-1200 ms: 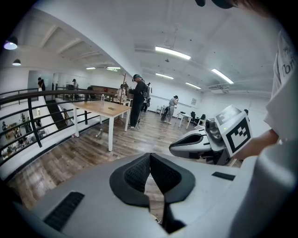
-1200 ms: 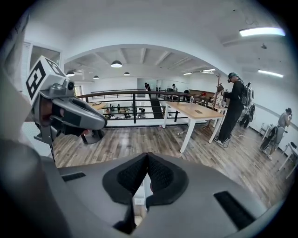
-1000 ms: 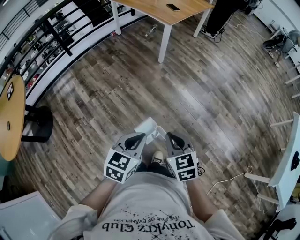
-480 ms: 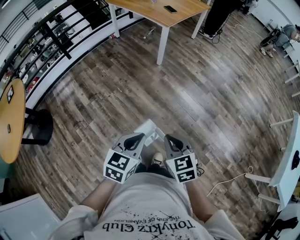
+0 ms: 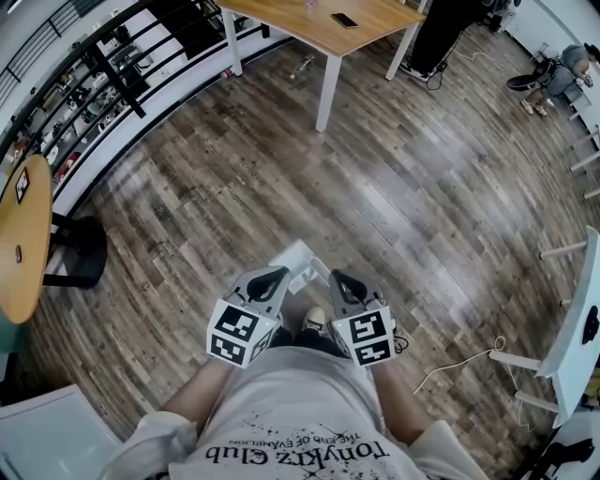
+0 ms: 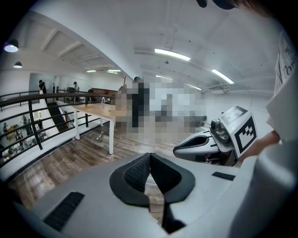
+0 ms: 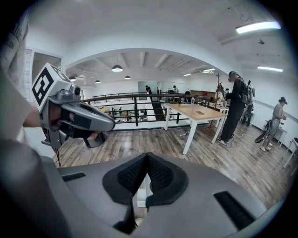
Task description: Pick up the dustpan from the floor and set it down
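Left gripper (image 6: 150,155): squeezed tight, its two black pads pressed tip to tip, with nothing between them.
Right gripper (image 7: 147,156): clenched the same way, pads together and nothing caught in them.
How they are held: side by side, close to the person's tummy. Both tip down toward the floor, with a small gap between them.
Marker cubes: one black-and-white cube (image 5: 239,333) sits on the back of the left one and another (image 5: 368,336) on the back of the right one.
Dustpan (image 5: 298,259): white, lying on the floor right in front of the gripper tips. From above it shows between the two tips, and neither one has hold of it.
Shoe (image 5: 316,317): the toe peeks out between the two grippers, just behind the dustpan.
Floor (image 5: 281,159): brown wood planks, a bit shiny in the middle.
Cable (image 5: 459,358): thin and white, lying loose on the planks off to the person's right.
Long table (image 5: 323,28): light wood top on white legs, far across the room. A dark phone (image 5: 344,19) lies on it.
Round table (image 5: 23,234): wood, at the person's left, on a black foot.
Railing (image 5: 94,70): black bars along the far left edge of the room.
Other people: one in dark clothes (image 7: 235,111) stands by the long table, and one more (image 7: 278,116) stands farther to the right.
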